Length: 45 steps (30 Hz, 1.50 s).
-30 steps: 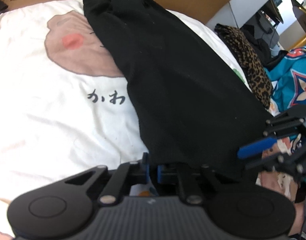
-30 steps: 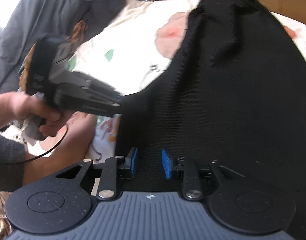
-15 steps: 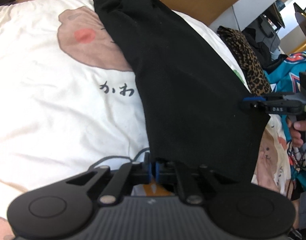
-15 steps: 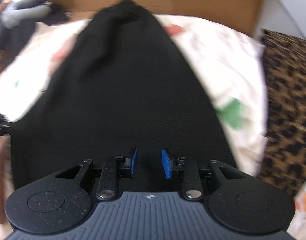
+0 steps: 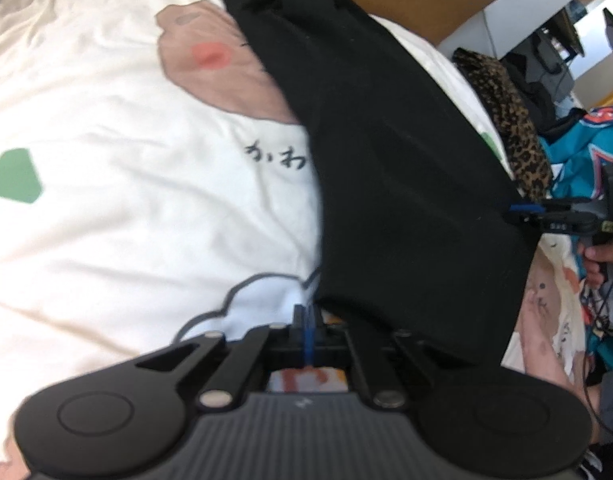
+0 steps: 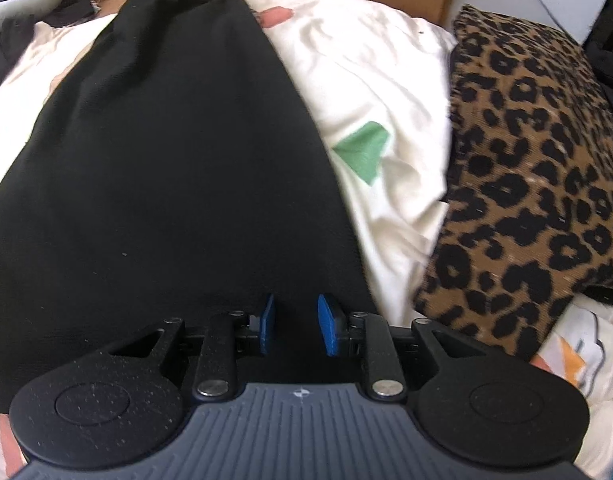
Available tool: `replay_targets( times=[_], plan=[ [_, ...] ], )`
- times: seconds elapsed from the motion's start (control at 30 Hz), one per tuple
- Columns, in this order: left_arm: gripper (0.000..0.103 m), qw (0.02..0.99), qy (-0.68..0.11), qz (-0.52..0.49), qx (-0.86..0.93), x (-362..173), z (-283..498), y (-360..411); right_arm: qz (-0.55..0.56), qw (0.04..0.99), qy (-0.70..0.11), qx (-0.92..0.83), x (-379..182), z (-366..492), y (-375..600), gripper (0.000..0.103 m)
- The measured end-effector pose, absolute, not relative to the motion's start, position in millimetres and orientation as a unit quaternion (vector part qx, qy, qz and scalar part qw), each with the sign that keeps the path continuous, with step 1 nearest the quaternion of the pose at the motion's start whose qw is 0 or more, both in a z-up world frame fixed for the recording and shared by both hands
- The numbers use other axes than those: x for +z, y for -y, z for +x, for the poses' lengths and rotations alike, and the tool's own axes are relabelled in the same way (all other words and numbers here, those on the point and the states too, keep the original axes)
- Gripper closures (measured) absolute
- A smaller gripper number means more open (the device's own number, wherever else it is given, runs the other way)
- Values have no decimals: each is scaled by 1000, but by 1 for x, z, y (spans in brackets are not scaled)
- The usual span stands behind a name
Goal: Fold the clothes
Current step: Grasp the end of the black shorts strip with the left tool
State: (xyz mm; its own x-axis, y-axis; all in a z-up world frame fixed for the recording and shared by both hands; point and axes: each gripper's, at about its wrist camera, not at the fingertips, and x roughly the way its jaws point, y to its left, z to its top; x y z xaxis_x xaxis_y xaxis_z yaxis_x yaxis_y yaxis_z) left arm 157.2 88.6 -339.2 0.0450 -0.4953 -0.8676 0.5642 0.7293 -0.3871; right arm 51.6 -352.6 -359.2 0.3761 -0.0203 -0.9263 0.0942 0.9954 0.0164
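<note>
Garment [image 5: 406,168], black, lies lengthwise on the bedsheet [image 5: 106,208], extending away from the fingers. Left wrist view: left gripper [image 5: 306,320] is clenched; whether it pinches the near hem corner cannot be told. Right wrist view: right gripper [image 6: 294,326] stands parted over the near right edge, grasping nothing. Judgement: garment is spread out; folding remains to be done.

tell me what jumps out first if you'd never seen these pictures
A long black garment runs down the middle of a white cartoon-print bedsheet. A leopard-print cushion sits at the bed's right edge. The left tool is shut at the garment's near corner; the right tool stands open over its near hem.
</note>
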Motion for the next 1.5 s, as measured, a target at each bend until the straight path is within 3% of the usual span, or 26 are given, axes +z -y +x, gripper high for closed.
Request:
replay_targets(
  times=[0.37,0.87,1.03,1.23,1.5],
  plan=[
    [102,733,-558,-6,-390,-309,169,-69,39,817,-572,-62,-351,30,365,73],
    [102,663,-602,139,-424,-357,126,-34,53,811,-579,-67,-350,18,369,73],
    [102,657,-611,120,-424,-344,128,-39,78,809,-579,-65,-341,13,372,73],
    [94,658,-602,62,-449,-317,136,-34,108,822,-557,-53,-321,8,373,73],
    [94,632,-606,62,-479,-344,115,3,106,829,-543,-88,-328,12,386,73]
  ],
)
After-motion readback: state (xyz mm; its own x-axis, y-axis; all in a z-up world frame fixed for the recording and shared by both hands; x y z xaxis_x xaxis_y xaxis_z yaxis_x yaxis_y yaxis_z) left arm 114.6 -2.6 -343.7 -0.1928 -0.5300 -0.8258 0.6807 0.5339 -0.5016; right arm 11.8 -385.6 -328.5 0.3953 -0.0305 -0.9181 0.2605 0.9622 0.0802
